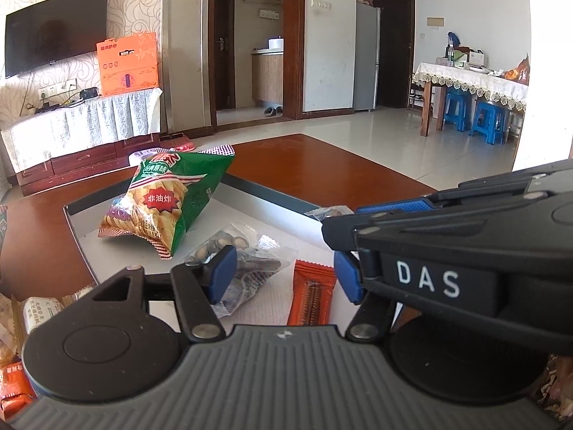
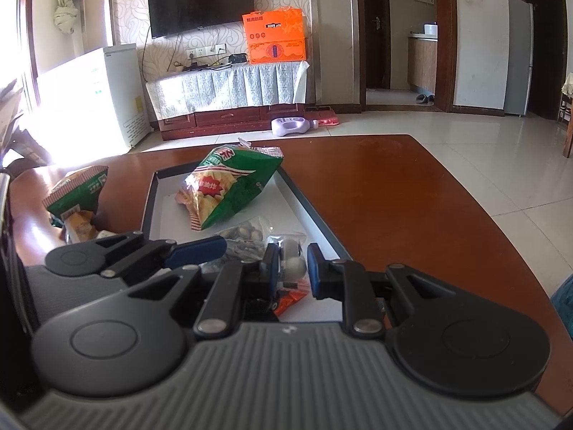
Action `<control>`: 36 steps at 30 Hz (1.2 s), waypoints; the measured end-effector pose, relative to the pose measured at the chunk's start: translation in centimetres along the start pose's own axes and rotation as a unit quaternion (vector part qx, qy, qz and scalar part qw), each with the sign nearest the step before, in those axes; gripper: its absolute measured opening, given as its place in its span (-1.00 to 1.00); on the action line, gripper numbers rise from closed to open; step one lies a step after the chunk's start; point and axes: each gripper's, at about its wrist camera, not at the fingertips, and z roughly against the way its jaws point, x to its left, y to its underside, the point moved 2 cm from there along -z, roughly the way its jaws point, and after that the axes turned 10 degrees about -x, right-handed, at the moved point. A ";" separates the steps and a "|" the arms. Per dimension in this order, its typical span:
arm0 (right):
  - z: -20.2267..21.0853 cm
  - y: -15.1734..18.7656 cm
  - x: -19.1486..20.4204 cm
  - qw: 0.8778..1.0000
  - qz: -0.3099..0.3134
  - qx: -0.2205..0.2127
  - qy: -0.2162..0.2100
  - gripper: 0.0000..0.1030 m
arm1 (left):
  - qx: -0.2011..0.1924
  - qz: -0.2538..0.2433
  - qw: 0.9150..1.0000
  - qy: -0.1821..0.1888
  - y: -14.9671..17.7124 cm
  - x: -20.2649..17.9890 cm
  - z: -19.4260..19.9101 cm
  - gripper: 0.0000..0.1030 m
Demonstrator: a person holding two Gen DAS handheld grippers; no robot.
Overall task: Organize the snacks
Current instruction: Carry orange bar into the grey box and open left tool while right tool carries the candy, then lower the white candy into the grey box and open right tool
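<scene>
Your right gripper (image 2: 293,268) stands spread around a small clear packet (image 2: 292,256) in the tray (image 2: 315,211); your left gripper (image 1: 283,272) gapes over the orange bar (image 1: 311,295). Placing seems underway; next, lift clear.

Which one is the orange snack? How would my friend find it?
Find the grey tray on the brown table. At its near end, beside a clear bag of brown nuts, lies the orange packet. It is the only flat, bright orange thing in the tray.
</scene>
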 end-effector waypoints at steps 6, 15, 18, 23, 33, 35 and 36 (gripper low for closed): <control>-0.2 0.1 -0.1 1.000 -0.004 0.006 0.000 -0.60 | 0.001 -0.003 1.000 0.000 0.2 -0.3 0.7 0.63; -0.6 0.6 0.3 1.000 0.005 0.016 -0.002 -0.57 | 0.002 -0.018 1.000 0.006 0.8 -0.8 2.4 0.67; -0.5 0.7 0.3 1.000 0.004 0.015 -0.002 -0.54 | -0.002 -0.024 1.000 0.004 0.9 -1.0 3.0 0.68; 0.1 0.7 0.2 1.000 0.003 0.000 0.003 0.05 | -0.002 -0.018 1.000 0.001 1.1 -0.7 3.6 0.68; 2.0 -0.3 -1.4 0.997 -0.047 -0.062 0.016 0.36 | -0.012 -0.023 1.000 0.000 1.0 -1.1 4.3 0.68; 2.7 -0.6 -2.0 0.995 -0.060 -0.081 0.026 0.37 | -0.016 -0.026 1.000 0.001 1.0 -1.3 4.4 0.69; 3.0 -0.7 -2.3 0.993 -0.066 -0.089 0.030 0.37 | -0.018 -0.028 0.999 0.001 1.0 -1.4 4.5 0.69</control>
